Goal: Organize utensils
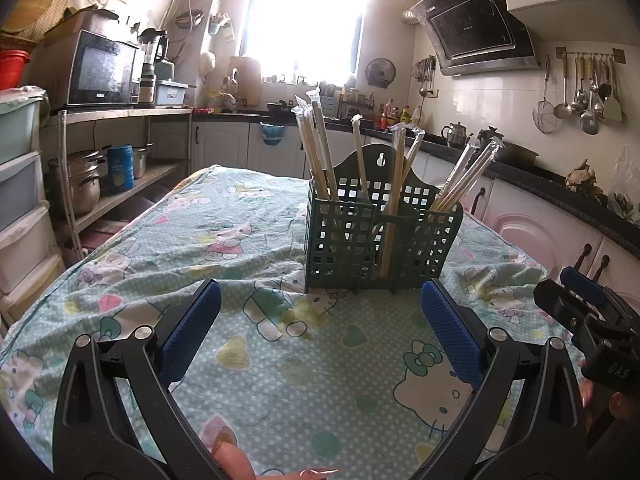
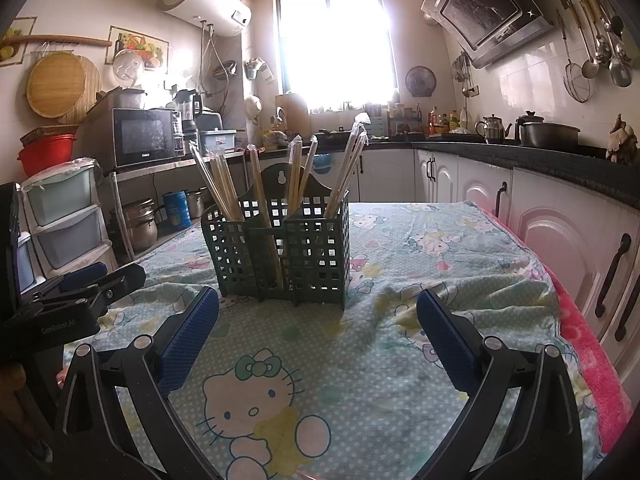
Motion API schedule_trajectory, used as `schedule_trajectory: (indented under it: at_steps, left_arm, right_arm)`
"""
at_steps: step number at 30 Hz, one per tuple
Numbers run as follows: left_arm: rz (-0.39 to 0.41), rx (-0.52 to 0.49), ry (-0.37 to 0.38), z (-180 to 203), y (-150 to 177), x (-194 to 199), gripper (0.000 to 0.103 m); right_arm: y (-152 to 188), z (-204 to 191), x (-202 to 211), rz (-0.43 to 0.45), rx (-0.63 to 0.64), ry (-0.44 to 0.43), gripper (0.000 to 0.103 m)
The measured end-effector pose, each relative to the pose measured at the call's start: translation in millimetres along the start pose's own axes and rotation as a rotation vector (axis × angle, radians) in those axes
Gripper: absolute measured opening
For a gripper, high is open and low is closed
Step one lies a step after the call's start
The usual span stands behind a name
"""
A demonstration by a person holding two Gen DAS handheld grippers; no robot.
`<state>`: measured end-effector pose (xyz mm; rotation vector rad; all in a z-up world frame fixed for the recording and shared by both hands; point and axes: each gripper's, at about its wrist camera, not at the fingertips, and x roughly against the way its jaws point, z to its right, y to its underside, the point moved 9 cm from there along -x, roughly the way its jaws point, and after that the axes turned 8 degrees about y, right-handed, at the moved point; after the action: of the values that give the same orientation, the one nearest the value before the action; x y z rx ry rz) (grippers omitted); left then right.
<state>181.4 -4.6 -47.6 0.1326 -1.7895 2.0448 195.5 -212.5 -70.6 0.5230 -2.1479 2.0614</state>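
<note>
I am holding my left gripper (image 1: 320,320) low over the surface (image 1: 280,380), its jaws wide open and gripping nothing. My right gripper (image 2: 318,320) is hanging just beside it, jaws wide open and empty too.

The green holder (image 1: 380,236) is standing upright on the cartoon-cat cloth (image 2: 440,260), just ahead of both grippers. All the wrapped chopsticks (image 1: 316,140) are already poking out of it, and I am seeing none lying loose on the cloth.

So I am thinking the sorting is nearly done, or just starting over. My next move needs one stick pinched near its top and lifted straight up.

I am counting one holder with three pockets, and about ten sticks, though some are hiding others.
</note>
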Motion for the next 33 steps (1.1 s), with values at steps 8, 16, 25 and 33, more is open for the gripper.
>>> schedule_trajectory:
  at_steps: [8,16,25,33]
  left_arm:
    - [-0.002,0.003,0.004,0.2,0.5,0.3,0.092]
    - [-0.003,0.003,0.005,0.7,1.0,0.2,0.092]
    - [-0.012,0.0,0.001,0.3,2.9,-0.3,0.092]
    - [-0.025,0.011,0.001,-4.0,4.7,-3.1,0.092]
  right_arm:
    - [0.1,-0.2,0.5,0.0,0.002,-0.002,0.097]
    - [0.2,-0.4,0.7,-0.002,0.001,-0.001,0.097]
    - [0.3,-0.9,0.7,-0.003,0.004,-0.002,0.097]
    - [1.4,-1.6,1.6,-0.004,0.005,-0.001,0.097]
